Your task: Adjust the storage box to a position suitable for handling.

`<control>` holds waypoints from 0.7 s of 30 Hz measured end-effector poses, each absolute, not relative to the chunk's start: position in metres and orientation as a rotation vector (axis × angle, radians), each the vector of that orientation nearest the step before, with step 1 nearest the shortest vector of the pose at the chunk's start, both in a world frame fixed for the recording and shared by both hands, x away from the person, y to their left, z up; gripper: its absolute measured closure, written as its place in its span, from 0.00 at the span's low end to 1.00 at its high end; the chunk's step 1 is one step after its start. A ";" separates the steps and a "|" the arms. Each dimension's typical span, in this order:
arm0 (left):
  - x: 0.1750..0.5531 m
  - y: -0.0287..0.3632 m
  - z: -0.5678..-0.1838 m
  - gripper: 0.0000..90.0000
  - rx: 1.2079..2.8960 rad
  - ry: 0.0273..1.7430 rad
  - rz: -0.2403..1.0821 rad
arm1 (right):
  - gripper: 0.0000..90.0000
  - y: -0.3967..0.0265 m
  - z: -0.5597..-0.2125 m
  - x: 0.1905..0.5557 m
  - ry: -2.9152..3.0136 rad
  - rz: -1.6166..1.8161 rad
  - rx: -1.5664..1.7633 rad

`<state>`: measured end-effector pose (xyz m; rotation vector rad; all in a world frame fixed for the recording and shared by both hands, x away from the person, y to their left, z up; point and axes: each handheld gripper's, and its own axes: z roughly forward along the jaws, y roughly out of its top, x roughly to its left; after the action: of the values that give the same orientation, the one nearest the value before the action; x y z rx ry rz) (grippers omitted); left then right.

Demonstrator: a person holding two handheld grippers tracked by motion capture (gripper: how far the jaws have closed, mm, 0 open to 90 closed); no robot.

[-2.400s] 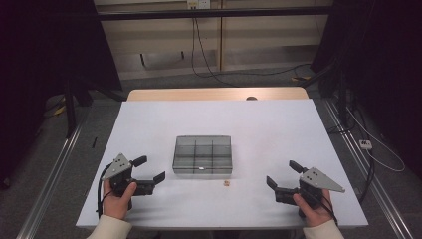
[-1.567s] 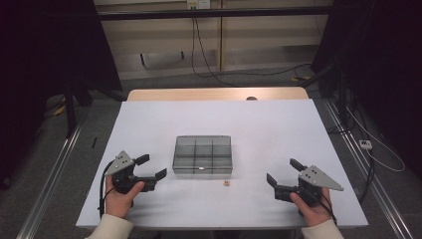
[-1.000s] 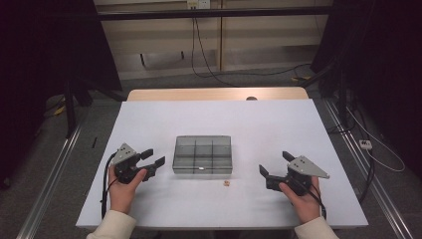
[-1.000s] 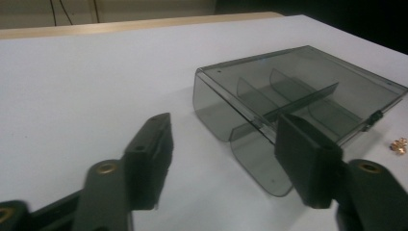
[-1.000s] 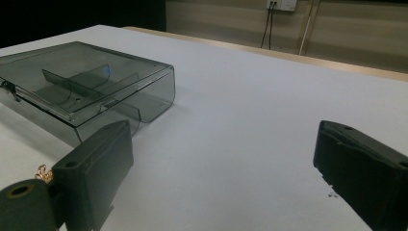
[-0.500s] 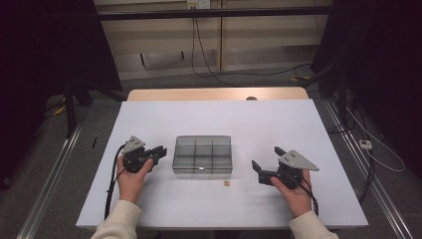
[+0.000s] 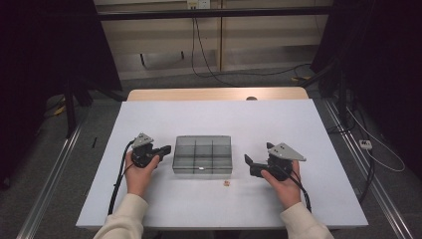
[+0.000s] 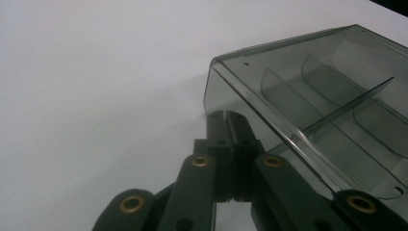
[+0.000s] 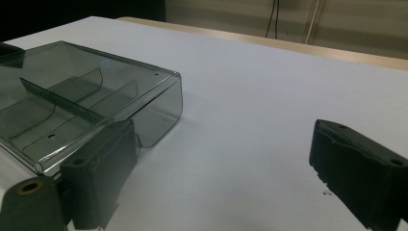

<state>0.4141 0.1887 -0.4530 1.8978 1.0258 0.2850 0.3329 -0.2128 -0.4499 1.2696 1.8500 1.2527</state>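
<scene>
Since the earlier frames I had brought both hands inward from the near corners of the table (image 7: 149, 119) toward the clear box (image 7: 202, 154) at its middle. My left gripper (image 7: 164, 150) had just been closing as it came, and it had arrived with its jaws pressed flat together and nothing between them. In the left gripper view those joined tips (image 8: 226, 118) sat just at the box's near corner (image 8: 211, 103), touching it or a hair short; I could not tell which.

My right gripper (image 7: 253, 166) stood released, its jaws spread wide. In the right gripper view one jaw (image 9: 103, 166) lay just beside the box's end wall (image 9: 163, 110) and the other jaw (image 9: 358, 168) stood well apart over bare table, so the box was off to one side of that gap, not inside it.

The box lay with its long axis across the table, one short end facing each of my hands. My left gripper was the nearer one, at the left end; the right hung a little back from the right end. A small tan piece (image 7: 226, 183) lay on the table in front of the box, closer to my right hand. I judged the next move turned on those two short ends.
</scene>
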 end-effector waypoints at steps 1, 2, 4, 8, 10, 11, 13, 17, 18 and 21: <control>0.415 0.188 -0.453 1.00 1.903 1.023 0.282 | 0.13 -0.211 -0.450 0.334 1.854 1.246 1.272; 0.415 0.187 -0.454 1.00 1.899 1.027 0.274 | 0.15 -0.210 -0.451 0.336 1.854 1.242 1.274; 0.415 0.185 -0.455 1.00 1.909 1.023 0.261 | 0.20 -0.208 -0.452 0.338 1.851 1.228 1.287; 0.415 0.184 -0.456 1.00 1.913 1.023 0.250 | 0.31 -0.204 -0.454 0.343 1.864 1.207 1.313; 0.415 0.184 -0.456 1.00 1.917 1.023 0.248 | 0.38 -0.202 -0.455 0.344 1.874 1.197 1.320; 0.415 0.184 -0.456 1.00 1.914 1.024 0.241 | 0.40 -0.202 -0.456 0.345 1.876 1.191 1.325; 0.415 0.184 -0.456 1.00 1.914 1.026 0.237 | 0.44 -0.201 -0.457 0.346 1.882 1.191 1.337; 0.416 0.183 -0.457 1.00 1.916 1.024 0.225 | 0.53 -0.199 -0.457 0.348 1.897 1.184 1.351; 0.415 0.183 -0.457 1.00 1.914 1.024 0.225 | 0.55 -0.199 -0.457 0.348 1.900 1.184 1.346; 0.415 0.182 -0.456 1.00 1.909 1.026 0.213 | 0.64 -0.198 -0.457 0.349 1.913 1.190 1.342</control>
<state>0.4150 0.1819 -0.4564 1.9093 1.0264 0.2132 0.3486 -0.1977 -0.4565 1.3415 1.9131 1.1898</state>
